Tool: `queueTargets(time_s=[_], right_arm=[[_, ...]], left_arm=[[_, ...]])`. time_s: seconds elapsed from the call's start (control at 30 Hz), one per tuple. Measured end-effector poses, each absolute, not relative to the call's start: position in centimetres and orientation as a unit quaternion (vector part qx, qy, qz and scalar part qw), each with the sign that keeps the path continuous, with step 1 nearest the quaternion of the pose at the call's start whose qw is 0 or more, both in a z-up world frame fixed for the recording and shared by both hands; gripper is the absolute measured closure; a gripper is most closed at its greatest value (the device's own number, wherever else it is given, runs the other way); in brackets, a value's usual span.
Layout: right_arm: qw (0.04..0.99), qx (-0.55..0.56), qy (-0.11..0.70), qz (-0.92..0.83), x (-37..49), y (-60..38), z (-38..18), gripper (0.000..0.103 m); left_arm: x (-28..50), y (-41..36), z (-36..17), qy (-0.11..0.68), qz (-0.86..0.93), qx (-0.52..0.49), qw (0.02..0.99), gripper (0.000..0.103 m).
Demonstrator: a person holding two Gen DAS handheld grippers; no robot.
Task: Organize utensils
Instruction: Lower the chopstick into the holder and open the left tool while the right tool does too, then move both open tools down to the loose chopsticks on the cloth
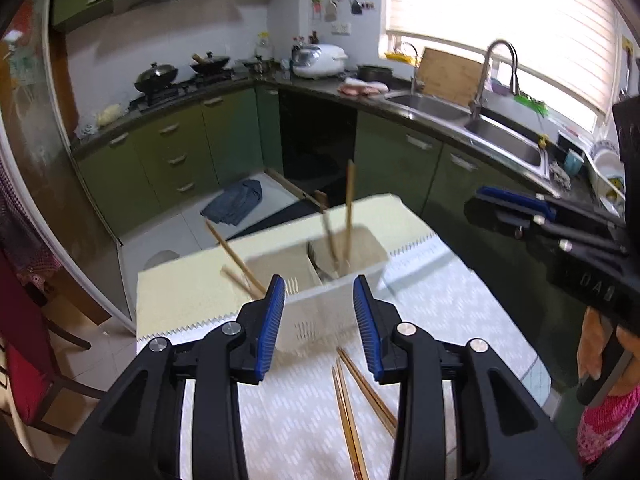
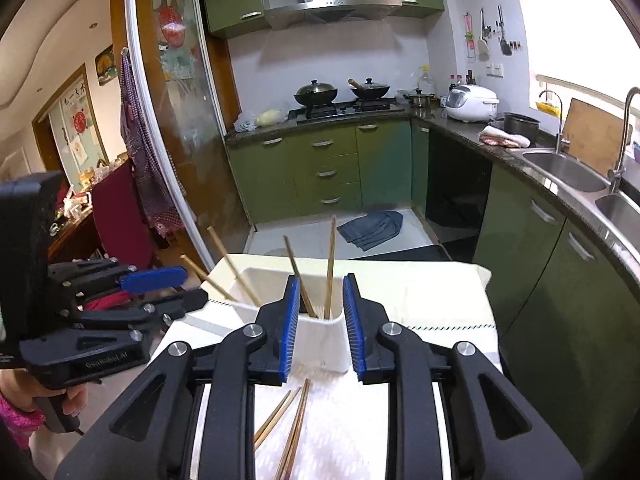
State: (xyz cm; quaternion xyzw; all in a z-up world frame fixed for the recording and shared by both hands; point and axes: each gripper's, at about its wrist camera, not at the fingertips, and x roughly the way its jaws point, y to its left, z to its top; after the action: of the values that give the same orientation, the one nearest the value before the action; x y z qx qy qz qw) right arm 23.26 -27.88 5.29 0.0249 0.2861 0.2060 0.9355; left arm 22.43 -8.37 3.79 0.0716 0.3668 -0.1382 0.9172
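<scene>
Caddy [image 1: 320,312], chopsticks [image 1: 349,216] upright inside: just ahead of both claws. Left claw [image 1: 319,320], right claw [image 2: 321,324]: partly open, empty.

Wooden chopsticks [image 1: 348,412]; matt white plastic holder [image 1: 320,316]; patterned cloth mat [image 1: 460,312].

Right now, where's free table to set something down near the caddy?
Free: patterned mat right of the white caddy, and the yellow cloth to its left. Crowded: the strip in front of the caddy, where loose chopsticks lie under the left gripper and right gripper, both open.
</scene>
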Motion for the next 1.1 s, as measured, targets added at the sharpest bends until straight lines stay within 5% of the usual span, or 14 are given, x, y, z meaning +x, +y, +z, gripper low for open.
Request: queueTargets(time_s=[0.17, 0.23, 0.3, 0.43, 0.5, 0.57, 0.67, 1.1], right_arm=[[0.93, 0.042, 0.291, 0.219, 21.5, -29.5, 4.0, 0.08], [0.927, 0.048, 0.299, 0.222, 20.4, -30.3, 3.0, 0.08], [0.924, 0.054, 0.303, 0.227, 19.2, -31.1, 1.9, 0.068], [0.917, 0.056, 0.322, 0.227, 17.5, -31.8, -0.7, 0.065], [0.914, 0.06, 0.331, 0.228, 16.8, -32.2, -1.8, 0.065], [0.911, 0.064, 0.338, 0.228, 16.2, -32.5, -2.7, 0.065], [0.908, 0.071, 0.345, 0.226, 15.7, -33.1, -3.7, 0.065], [0.895, 0.093, 0.372, 0.229, 16.3, -33.4, -5.7, 0.065]], left_arm=[[20.8, -8.5, 1.6, 0.402, -0.149, 0.075, 0.9, 0.067], [19.9, -8.6, -0.1, 0.425, -0.157, 0.08, 0.888, 0.057], [18.9, -9.0, -2.8, 0.453, -0.162, 0.089, 0.872, 0.043], [19.0, -9.7, -8.8, 0.514, -0.173, 0.088, 0.836, 0.041], [19.9, -9.4, -10.7, 0.525, -0.157, 0.08, 0.832, 0.048], [20.9, -9.1, -12.6, 0.536, -0.14, 0.078, 0.829, 0.07], [22.6, -8.5, -14.6, 0.559, -0.122, 0.07, 0.817, 0.082], [23.0, -8.2, -16.4, 0.577, -0.127, 0.051, 0.805, 0.082]])
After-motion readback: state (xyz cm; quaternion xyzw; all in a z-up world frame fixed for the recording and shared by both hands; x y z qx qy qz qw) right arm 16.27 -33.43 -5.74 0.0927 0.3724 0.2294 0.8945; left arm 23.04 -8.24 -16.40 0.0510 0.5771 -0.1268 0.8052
